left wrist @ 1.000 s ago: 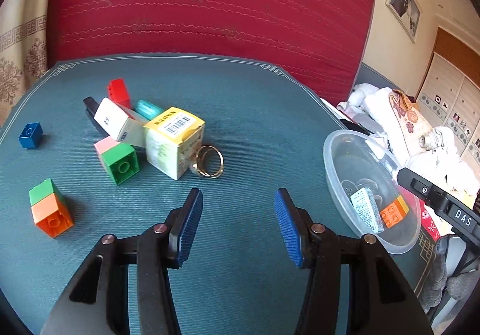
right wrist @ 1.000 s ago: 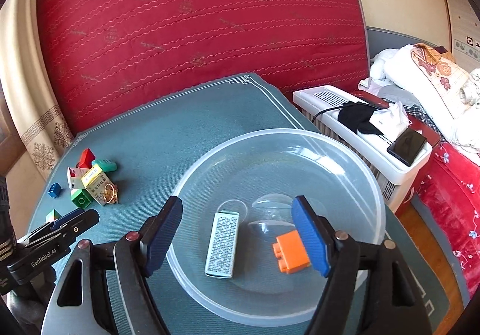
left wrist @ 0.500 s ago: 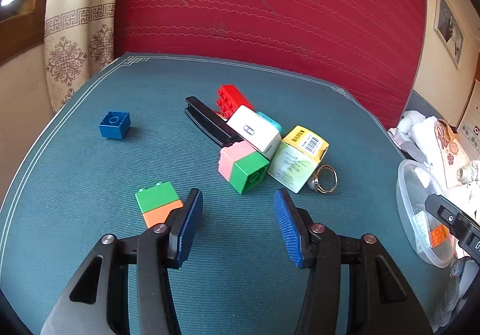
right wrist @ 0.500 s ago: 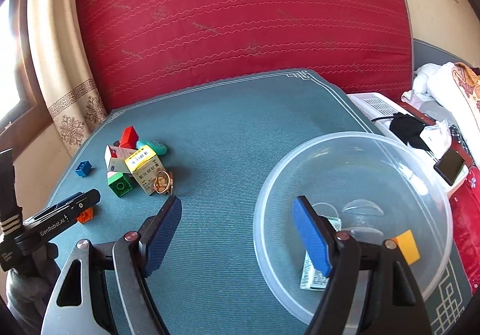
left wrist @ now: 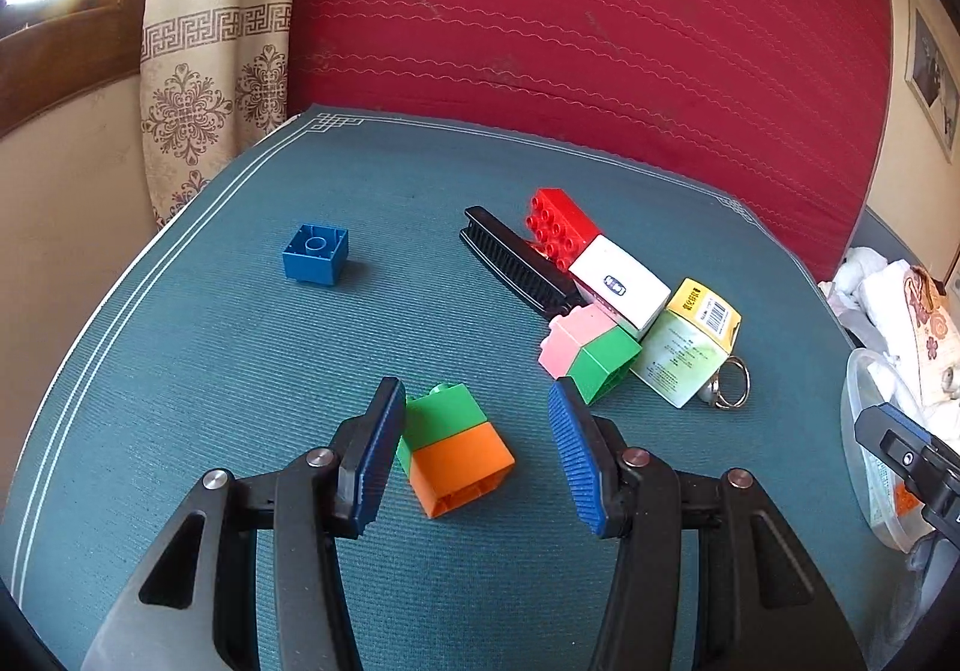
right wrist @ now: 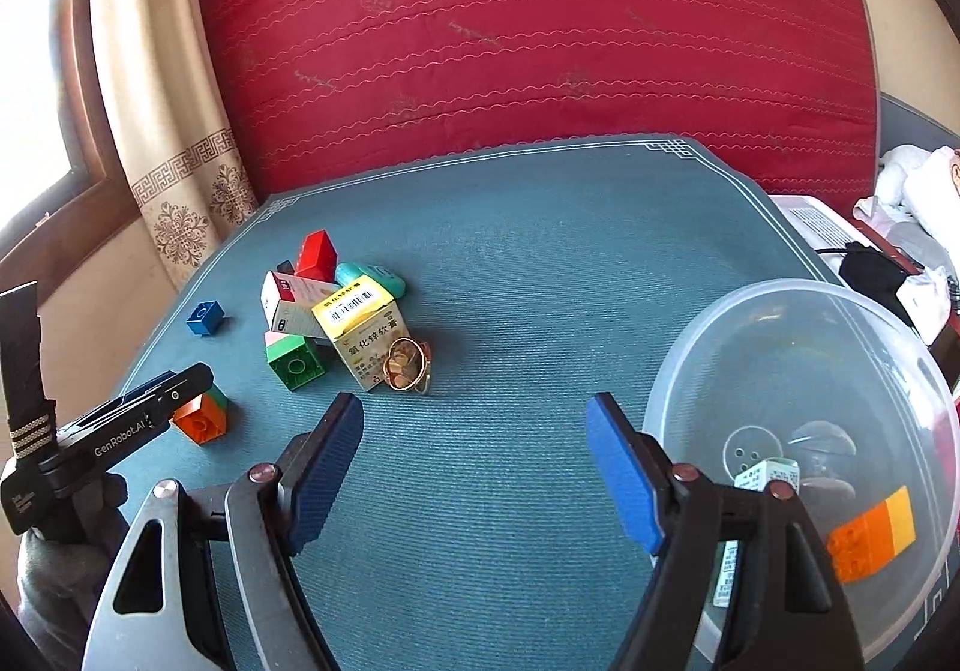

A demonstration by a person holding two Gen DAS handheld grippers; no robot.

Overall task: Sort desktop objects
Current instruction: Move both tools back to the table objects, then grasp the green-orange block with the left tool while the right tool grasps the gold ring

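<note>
The bowl point(right wrist: 780, 323) holds only a few items; most clutter remains on the bench point(left wrist: 240, 359). The left tool point(left wrist: 474, 449), released, straddles the green-orange block point(left wrist: 456, 446); the right tool point(right wrist: 474, 473) is released, empty.

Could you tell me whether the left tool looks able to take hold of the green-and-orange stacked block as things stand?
Probably yes. The left tool is open with the green-and-orange stacked block lying between its fingers on the teal tablecloth; nothing blocks it, and the pink-and-green block sits apart.
</note>
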